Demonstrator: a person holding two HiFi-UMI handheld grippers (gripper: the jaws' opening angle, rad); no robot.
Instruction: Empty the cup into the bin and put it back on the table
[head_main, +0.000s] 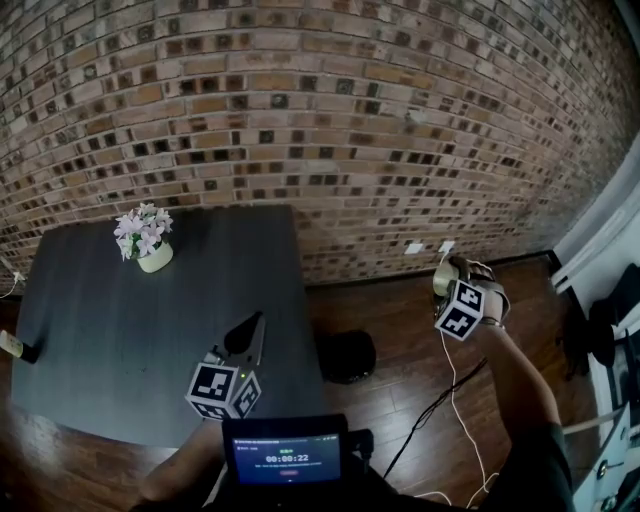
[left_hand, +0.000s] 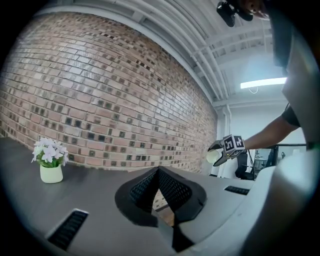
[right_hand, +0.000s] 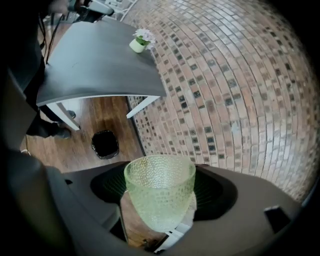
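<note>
Your right gripper (right_hand: 159, 212) clamps the cup (right_hand: 160, 175) out over the floor, with the bin (head_main: 346, 356) at its 8 o'clock. The cup looks empty, so emptying seems done. Your left gripper (head_main: 250, 338) is closed on nothing above the table (head_main: 110, 340) — the cup's return remains.

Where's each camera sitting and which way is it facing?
Head view: on the head, facing down at table, bin; left gripper, right gripper, forearms show.
Left gripper view: on left gripper, level toward flowers, wall; shut jaws show.
Right gripper view: on right gripper, angled down past its gripped cup.
Shared: all show table, flowers.
</note>
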